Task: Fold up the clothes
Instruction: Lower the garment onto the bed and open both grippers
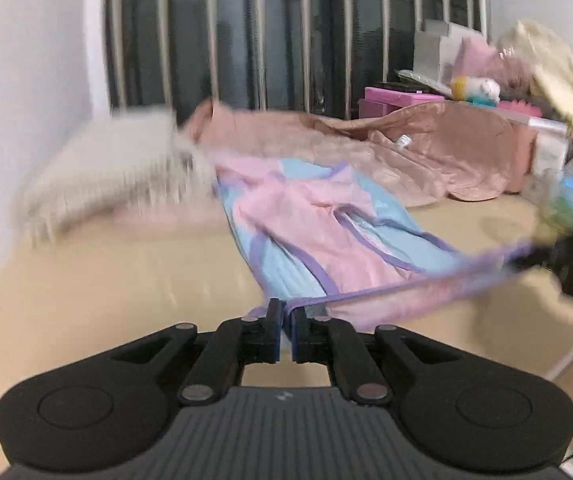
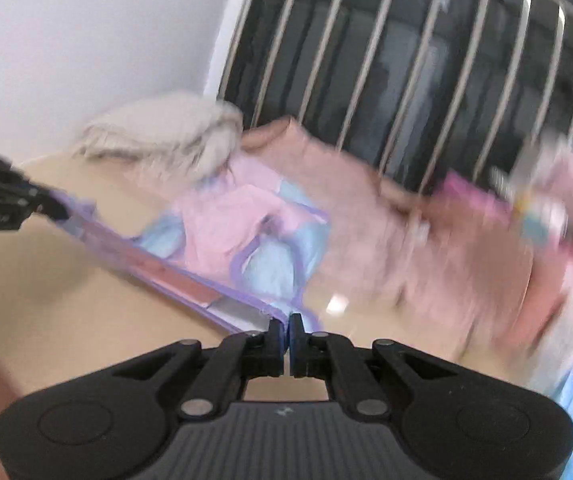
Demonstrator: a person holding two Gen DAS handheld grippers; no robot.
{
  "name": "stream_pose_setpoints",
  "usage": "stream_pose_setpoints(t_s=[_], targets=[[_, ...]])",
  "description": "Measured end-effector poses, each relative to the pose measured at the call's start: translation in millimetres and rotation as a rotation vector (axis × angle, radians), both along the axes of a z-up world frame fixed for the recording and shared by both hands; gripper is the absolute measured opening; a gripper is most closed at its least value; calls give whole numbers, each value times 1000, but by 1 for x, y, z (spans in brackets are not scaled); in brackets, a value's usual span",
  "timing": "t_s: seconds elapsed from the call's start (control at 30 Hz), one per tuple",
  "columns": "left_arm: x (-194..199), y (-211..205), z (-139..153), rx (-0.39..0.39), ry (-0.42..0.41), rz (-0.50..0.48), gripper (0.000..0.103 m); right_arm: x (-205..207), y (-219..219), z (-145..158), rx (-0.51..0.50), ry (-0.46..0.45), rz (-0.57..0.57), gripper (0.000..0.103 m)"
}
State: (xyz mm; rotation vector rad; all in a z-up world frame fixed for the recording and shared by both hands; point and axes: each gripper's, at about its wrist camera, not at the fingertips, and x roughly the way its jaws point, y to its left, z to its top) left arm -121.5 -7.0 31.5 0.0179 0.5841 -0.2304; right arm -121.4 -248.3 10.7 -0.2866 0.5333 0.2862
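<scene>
Pinching the purple hem, the right gripper (image 2: pixel 288 326) is clamped tight on a corner of the pink-and-blue garment (image 2: pixel 242 232). Along that same taut hem, the left gripper (image 1: pixel 288 312) has its jaws slightly parted with the other corner between them. Beyond the hem, the garment lies spread on the beige bed (image 1: pixel 106 280), its far end near a fluffy white pillow (image 1: pixel 114 164)
</scene>
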Motion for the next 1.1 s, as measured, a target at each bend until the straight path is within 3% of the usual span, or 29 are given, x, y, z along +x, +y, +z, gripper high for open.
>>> stream_pose_setpoints(t_s=[0.03,0.07,0.13,0.2,0.33,0.43,0.6,0.67,0.7,0.73,0.83,1.0,1.1], targets=[[-10,8,-2,-61,40,-13,51,-13,-4,-8,25,18,-3,1],[-22,15,-3,-104,74,-23,61,-27,-8,-12,47,38,-5,1],[-37,28,2,-150,94,-22,62,-48,-19,-8,90,52,7,14],[-40,40,10,-187,112,-21,63,-61,-27,0,128,37,13,42],[-1,43,25,-234,115,-11,63,-57,-34,16,234,20,30,43],[46,19,17,-125,77,53,62,-35,-16,12,259,4,11,40],[102,-12,-4,14,74,97,56,-7,9,-7,286,29,-13,26],[117,-17,-14,43,97,119,31,-5,12,-14,286,38,-30,26],[121,-17,-18,47,108,131,12,-5,12,-17,284,48,-41,26],[121,-13,-20,28,106,139,6,-4,11,-21,282,59,-50,26],[117,-1,-24,-19,99,179,2,-10,4,-28,266,56,-57,25],[58,12,-22,-96,102,265,2,-2,-16,-21,173,64,-188,23],[21,5,-16,-152,127,190,5,10,-34,-16,136,76,-315,24]])
